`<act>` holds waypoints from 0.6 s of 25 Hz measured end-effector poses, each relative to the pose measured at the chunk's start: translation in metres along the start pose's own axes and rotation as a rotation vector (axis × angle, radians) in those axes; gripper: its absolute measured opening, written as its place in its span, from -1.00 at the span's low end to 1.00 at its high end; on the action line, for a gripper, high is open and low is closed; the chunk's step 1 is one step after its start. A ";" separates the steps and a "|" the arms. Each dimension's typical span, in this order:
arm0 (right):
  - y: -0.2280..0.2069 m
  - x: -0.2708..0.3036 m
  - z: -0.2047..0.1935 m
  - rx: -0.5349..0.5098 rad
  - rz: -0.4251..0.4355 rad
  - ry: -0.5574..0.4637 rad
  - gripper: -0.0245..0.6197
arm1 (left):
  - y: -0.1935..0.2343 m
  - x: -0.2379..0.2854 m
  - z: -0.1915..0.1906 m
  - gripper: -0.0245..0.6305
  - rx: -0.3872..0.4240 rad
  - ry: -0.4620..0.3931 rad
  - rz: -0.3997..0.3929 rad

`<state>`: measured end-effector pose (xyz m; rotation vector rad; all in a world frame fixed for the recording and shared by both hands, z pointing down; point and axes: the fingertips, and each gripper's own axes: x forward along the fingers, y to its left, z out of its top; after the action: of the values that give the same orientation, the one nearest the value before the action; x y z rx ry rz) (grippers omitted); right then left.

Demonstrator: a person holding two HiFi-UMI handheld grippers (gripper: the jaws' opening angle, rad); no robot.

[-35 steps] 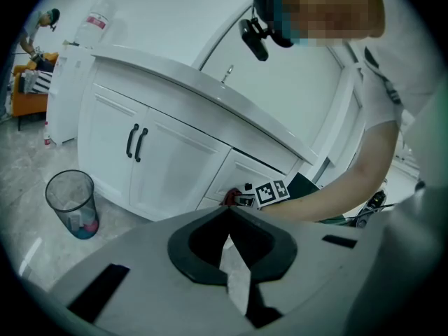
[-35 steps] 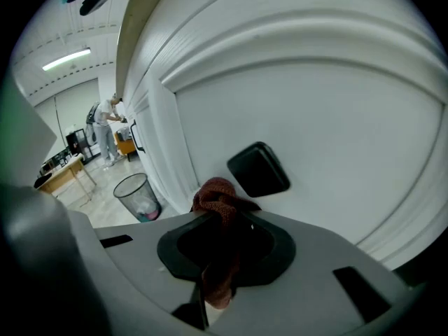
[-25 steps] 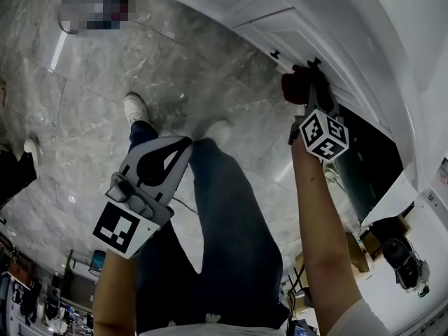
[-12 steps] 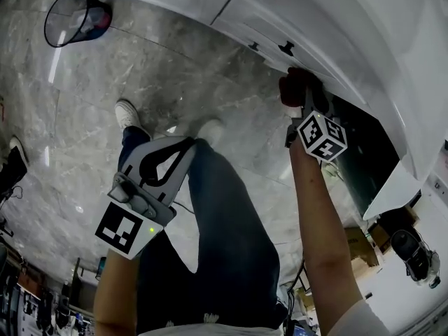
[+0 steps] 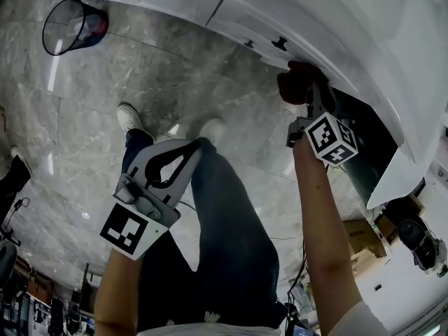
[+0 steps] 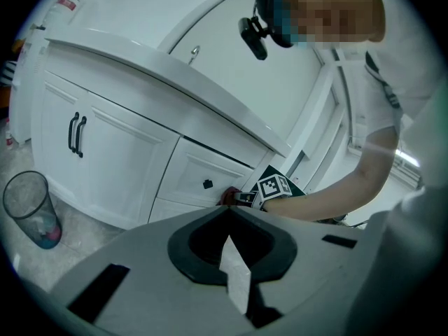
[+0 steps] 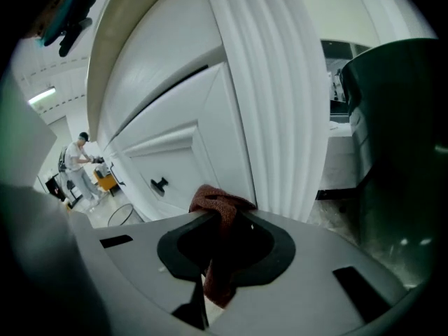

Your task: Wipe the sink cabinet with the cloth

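A crumpled dark red cloth [image 5: 294, 82] is clamped in the right gripper [image 7: 210, 219] and pressed against the sink cabinet [image 5: 245, 9] beside its drawer knob [image 5: 280, 44], kept there as before. The left gripper [image 5: 187, 149] is held closed, empty.

We see a dark red cloth [image 7: 218, 207], a white sink cabinet [image 7: 183, 110] with black knobs [image 7: 159, 183], and a grey marbled floor [image 5: 175, 96].

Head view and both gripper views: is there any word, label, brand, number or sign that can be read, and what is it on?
No text can be read in any view.
Red label on the white container, left gripper view: too blurred to read.
Square markers on the cubes: black-and-white patterns only, no letters or digits.
Cardboard box, head view: any print is too small to read.
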<state>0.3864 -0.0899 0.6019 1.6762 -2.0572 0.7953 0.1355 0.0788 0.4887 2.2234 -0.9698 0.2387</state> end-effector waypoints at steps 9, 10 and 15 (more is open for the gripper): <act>0.015 -0.039 0.051 0.049 -0.053 -0.101 -0.74 | 0.006 -0.023 0.017 -0.89 0.039 0.026 -0.062; 0.017 -0.042 0.055 0.049 -0.060 -0.105 -0.74 | 0.007 -0.025 0.019 -0.89 0.042 0.024 -0.066; 0.027 -0.046 0.064 0.033 -0.074 -0.103 -0.74 | 0.011 -0.035 0.027 -0.89 0.032 0.007 -0.077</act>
<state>0.3748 -0.0914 0.5193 1.8360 -2.0460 0.7373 0.0999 0.0759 0.4599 2.2822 -0.8808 0.2280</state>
